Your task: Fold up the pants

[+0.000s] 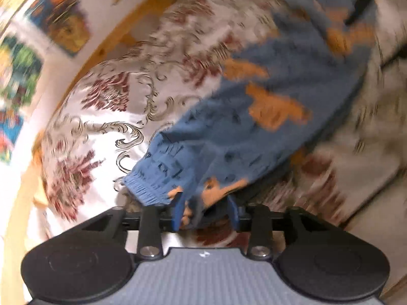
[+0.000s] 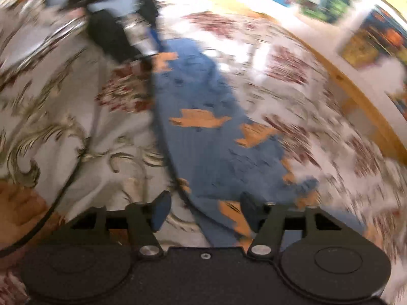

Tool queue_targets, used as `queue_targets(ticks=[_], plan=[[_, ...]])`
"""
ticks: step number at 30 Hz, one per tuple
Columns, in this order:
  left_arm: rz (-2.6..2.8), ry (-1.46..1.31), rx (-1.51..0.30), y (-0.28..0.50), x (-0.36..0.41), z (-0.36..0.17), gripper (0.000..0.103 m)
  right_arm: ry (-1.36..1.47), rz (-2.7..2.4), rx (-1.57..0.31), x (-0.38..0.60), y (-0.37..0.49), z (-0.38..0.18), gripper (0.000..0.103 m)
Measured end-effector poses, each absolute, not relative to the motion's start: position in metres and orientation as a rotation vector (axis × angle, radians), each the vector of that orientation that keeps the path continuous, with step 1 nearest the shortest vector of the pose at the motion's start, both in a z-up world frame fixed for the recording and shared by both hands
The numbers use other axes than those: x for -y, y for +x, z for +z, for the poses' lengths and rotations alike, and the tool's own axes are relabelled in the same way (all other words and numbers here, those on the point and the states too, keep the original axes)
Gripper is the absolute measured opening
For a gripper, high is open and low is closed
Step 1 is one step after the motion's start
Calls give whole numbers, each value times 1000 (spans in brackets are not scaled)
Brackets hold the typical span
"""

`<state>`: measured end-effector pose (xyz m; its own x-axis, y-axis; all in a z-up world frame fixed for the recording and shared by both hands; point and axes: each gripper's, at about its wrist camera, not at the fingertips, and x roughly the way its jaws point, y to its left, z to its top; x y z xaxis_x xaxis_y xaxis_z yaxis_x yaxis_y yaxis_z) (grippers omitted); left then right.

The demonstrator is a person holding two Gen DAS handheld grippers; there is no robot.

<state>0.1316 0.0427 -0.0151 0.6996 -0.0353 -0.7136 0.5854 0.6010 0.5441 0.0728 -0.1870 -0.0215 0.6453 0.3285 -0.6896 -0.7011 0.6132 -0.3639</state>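
Observation:
The blue pants [image 1: 254, 132] with orange patches lie stretched across a floral bedspread [image 1: 114, 117]. My left gripper [image 1: 206, 213] is shut on the pants beside the ribbed cuff [image 1: 150, 188], with cloth bunched between its blue fingers. In the right wrist view the pants [image 2: 203, 152] run from the left gripper [image 2: 119, 33] at the far end down to my right gripper [image 2: 206, 211]. The right gripper is open, and the cloth's near end lies between its fingers without being clamped. The right gripper [image 1: 361, 5] is a dark blur at the pants' far end. Both views are motion-blurred.
A wooden bed rail [image 1: 122, 30] [image 2: 356, 89] borders the bedspread [image 2: 63, 101], with colourful pictures [image 1: 61, 17] on the white wall behind. A black cable [image 2: 63, 185] crosses the bedspread left of the right gripper.

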Motion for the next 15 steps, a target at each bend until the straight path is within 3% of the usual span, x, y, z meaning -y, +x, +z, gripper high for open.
queue_targets(ticks=[3, 5, 6, 8, 11, 15], plan=[[-426, 678, -718, 126, -26, -5, 61, -584, 461, -647, 221, 75, -10, 91], [-445, 575, -698, 124, -6, -3, 76, -512, 342, -672, 248, 77, -5, 98], [-457, 539, -689, 124, 4, -3, 79, -476, 287, -686, 262, 79, -5, 102], [-468, 491, -661, 122, 31, -2, 91, -413, 171, -714, 290, 84, -5, 102], [-501, 519, -571, 111, 83, 0, 100, -259, 23, -715, 334, 97, -4, 102], [-535, 726, -422, 88, 157, -11, 103, -15, -25, -691, 379, 106, -5, 102]])
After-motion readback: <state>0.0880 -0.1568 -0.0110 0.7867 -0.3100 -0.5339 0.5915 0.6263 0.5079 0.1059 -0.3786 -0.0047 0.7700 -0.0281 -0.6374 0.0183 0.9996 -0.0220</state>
